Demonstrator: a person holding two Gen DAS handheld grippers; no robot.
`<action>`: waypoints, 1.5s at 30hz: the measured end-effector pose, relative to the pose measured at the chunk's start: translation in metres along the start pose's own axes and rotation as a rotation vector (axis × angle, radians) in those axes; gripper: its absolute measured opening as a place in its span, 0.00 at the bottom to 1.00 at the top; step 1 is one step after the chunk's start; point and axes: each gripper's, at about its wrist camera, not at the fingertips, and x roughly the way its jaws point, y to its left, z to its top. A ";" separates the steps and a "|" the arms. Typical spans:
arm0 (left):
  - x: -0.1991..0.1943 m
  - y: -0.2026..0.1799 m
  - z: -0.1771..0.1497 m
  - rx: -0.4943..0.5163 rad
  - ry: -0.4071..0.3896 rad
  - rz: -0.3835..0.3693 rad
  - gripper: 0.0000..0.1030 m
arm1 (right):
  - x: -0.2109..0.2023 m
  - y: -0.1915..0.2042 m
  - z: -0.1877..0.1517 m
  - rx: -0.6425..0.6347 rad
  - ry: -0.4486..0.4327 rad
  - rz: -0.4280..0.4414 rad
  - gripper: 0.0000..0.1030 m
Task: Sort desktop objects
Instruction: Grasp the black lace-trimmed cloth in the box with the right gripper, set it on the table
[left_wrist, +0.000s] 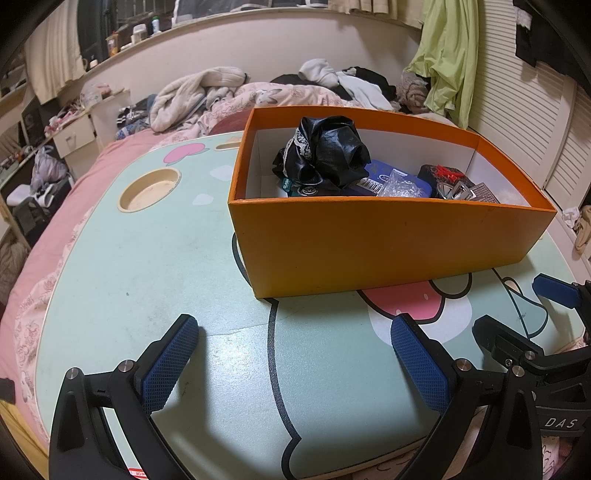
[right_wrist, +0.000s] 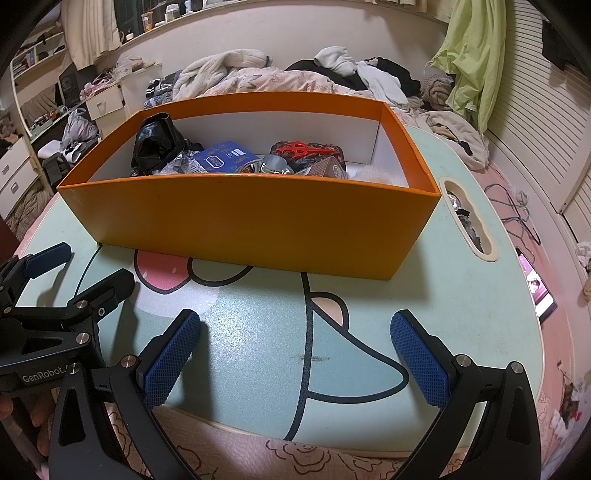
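Note:
An orange cardboard box stands on a pale green cartoon-printed lap table. Inside lie a crumpled black bag, a blue packet, a dark tin with a red emblem and a shiny metal piece. My left gripper hangs open over the bare table in front of the box, nothing between its blue pads. My right gripper is also open and empty, just right of the left one. Each shows at the other view's edge.
The table rests on a bed with pink floral bedding and heaped clothes. A round cup recess sits at the table's left, a slot holding small items at its right. A phone lies beside the table's right edge.

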 end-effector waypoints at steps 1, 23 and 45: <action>0.000 0.000 0.000 0.000 -0.001 -0.001 1.00 | -0.002 -0.001 0.000 0.001 -0.001 -0.001 0.99; -0.004 0.008 -0.003 -0.001 -0.005 -0.004 1.00 | 0.019 0.082 0.129 -0.108 0.076 0.327 0.52; -0.011 0.010 -0.001 0.000 -0.007 -0.006 1.00 | -0.063 0.005 -0.001 -0.036 -0.080 0.275 0.45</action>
